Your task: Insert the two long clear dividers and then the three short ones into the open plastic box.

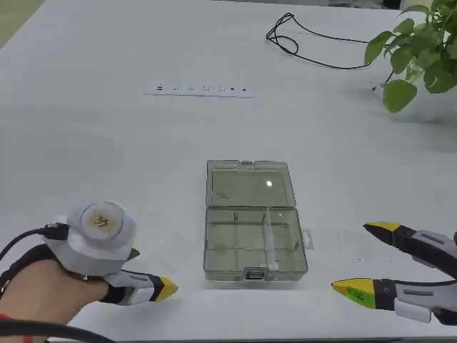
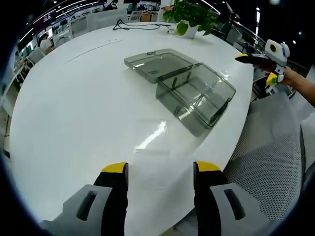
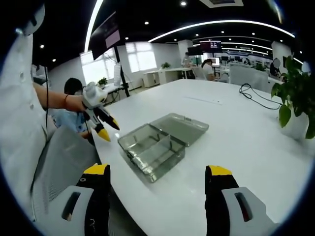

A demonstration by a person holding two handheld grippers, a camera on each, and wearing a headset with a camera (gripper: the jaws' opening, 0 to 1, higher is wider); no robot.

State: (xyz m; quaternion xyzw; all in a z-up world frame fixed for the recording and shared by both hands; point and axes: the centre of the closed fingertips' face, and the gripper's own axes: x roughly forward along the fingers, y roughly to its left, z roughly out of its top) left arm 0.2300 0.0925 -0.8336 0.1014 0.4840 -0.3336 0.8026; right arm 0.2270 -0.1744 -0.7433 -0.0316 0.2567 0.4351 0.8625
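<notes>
The open clear plastic box (image 1: 253, 246) lies near the table's front edge, its lid (image 1: 250, 184) folded back flat. One long clear divider (image 1: 269, 239) stands inside the box. My left gripper (image 1: 151, 271) is open, low at the box's left, nothing between its fingers. My right gripper (image 1: 365, 259) is open at the box's right, also holding nothing. A flat clear piece (image 2: 152, 137) lies on the table between the left gripper (image 2: 160, 169) and the box (image 2: 197, 96). The right gripper view has the box (image 3: 152, 147) ahead of my right gripper (image 3: 157, 169).
A white power strip (image 1: 200, 89) lies further back on the white table (image 1: 107, 164). A black cable (image 1: 307, 39) loops at the far right beside a green plant (image 1: 421, 50). Faint clear pieces (image 1: 353, 246) lie right of the box. An office chair (image 2: 275, 147) stands off the table's edge.
</notes>
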